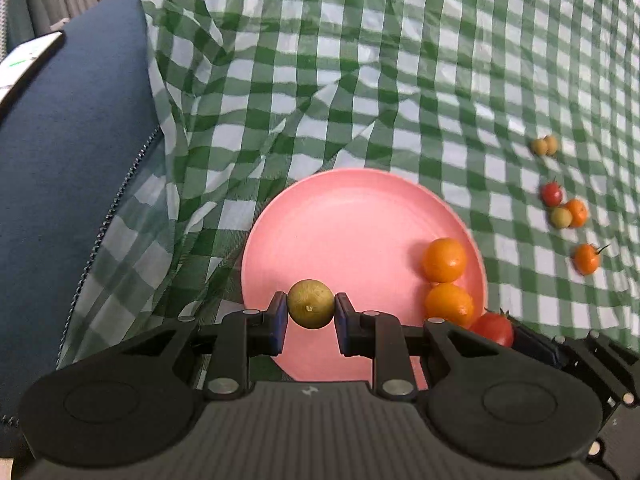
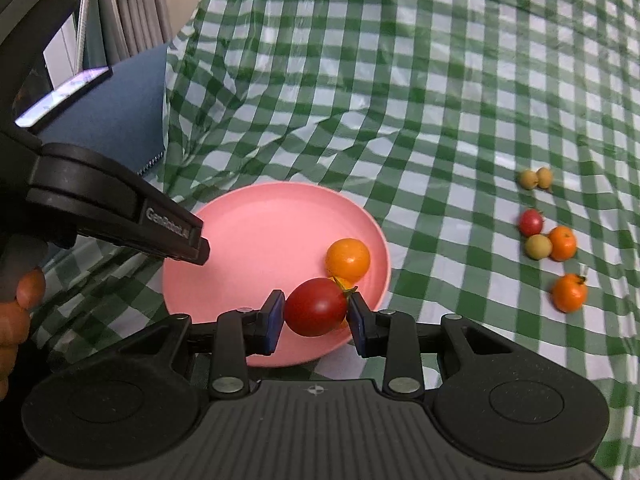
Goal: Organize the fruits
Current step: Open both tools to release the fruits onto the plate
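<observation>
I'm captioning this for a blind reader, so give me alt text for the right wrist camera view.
The right gripper holds a red cherry tomato over a pink plate that carries an orange fruit. The plate sits on a green checked tablecloth, with six more small fruits loose to the right. The left gripper reaches in from the left.
</observation>
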{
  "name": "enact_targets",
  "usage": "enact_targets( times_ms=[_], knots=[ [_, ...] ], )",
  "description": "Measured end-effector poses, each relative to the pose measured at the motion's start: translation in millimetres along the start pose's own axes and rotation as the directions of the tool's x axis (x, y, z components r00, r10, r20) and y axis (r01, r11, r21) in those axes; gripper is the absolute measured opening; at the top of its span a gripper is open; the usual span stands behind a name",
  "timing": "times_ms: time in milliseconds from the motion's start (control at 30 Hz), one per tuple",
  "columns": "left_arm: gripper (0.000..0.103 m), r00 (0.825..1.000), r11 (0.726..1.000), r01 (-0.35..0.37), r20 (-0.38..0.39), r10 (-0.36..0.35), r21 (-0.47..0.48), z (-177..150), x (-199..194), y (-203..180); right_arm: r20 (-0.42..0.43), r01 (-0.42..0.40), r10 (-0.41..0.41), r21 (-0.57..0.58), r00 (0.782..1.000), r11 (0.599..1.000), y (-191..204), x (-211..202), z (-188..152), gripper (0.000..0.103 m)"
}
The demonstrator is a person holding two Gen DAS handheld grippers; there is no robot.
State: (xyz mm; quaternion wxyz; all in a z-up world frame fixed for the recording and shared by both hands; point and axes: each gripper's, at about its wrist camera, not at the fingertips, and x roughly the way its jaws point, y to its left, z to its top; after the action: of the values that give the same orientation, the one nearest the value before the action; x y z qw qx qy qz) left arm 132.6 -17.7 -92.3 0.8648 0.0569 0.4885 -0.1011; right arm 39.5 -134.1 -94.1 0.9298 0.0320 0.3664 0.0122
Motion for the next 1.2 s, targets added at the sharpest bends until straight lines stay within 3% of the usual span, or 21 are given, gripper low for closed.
enact_targets(
  times_ms=[400, 467, 533, 567, 600, 667, 733, 900, 1067, 1200],
  knots=[
    [0.029, 0.999, 0.999, 0.008, -0.050, -0.007, 0.037, -3, 36, 3, -0.046, -0.007, 0.005, -0.032, 0.999, 0.999, 4, 30, -2, 0.036],
    [0.056, 0.999, 0.999, 0.018, -0.045, -0.017, 0.032, 0, 34, 5, -0.054, -0.017, 0.014, -0.053, 0.998, 0.998, 6, 30, 1, 0.038],
    [0.095, 1.000, 1.000, 0.029, 0.001, -0.029, 0.012, 3, 19, 8, -0.048, -0.010, 0.008, -0.043, 0.999, 0.999, 4, 24, 4, 0.057],
    [0.101, 0.999, 1.000, 0.002, 0.045, -0.003, 0.007, 2, 8, 9, -0.043, -0.010, 0.008, -0.039, 0.999, 0.999, 3, 19, 5, 0.062],
    [0.103, 0.994, 0.999, -0.034, 0.105, 0.033, 0.009, 0, -5, 11, -0.038, -0.008, 0.006, -0.037, 0.999, 0.999, 2, 12, 5, 0.071],
    [0.103, 0.987, 0.997, -0.072, 0.149, 0.065, 0.040, -8, -23, 13, -0.031, 0.000, -0.001, -0.029, 1.000, 1.000, 0, -5, 2, 0.077],
    [0.103, 0.986, 0.992, -0.111, 0.134, 0.103, 0.053, -20, -37, 18, -0.034, 0.005, -0.005, -0.012, 0.999, 1.000, -2, -25, -5, 0.085],
    [0.103, 0.984, 0.986, -0.169, 0.051, 0.169, 0.005, -68, -65, 28, -0.042, 0.016, -0.015, 0.037, 0.999, 0.999, 0, -73, -29, 0.094],
    [0.103, 0.993, 0.992, -0.115, -0.033, 0.113, -0.043, -97, -84, 25, -0.019, 0.030, -0.029, 0.064, 0.999, 0.997, 3, -104, -39, 0.095],
    [0.103, 0.995, 0.994, -0.099, 0.018, 0.099, -0.040, -106, -110, 18, 0.062, 0.040, -0.043, 0.054, 0.997, 0.998, 10, -134, -40, 0.096]
  ],
)
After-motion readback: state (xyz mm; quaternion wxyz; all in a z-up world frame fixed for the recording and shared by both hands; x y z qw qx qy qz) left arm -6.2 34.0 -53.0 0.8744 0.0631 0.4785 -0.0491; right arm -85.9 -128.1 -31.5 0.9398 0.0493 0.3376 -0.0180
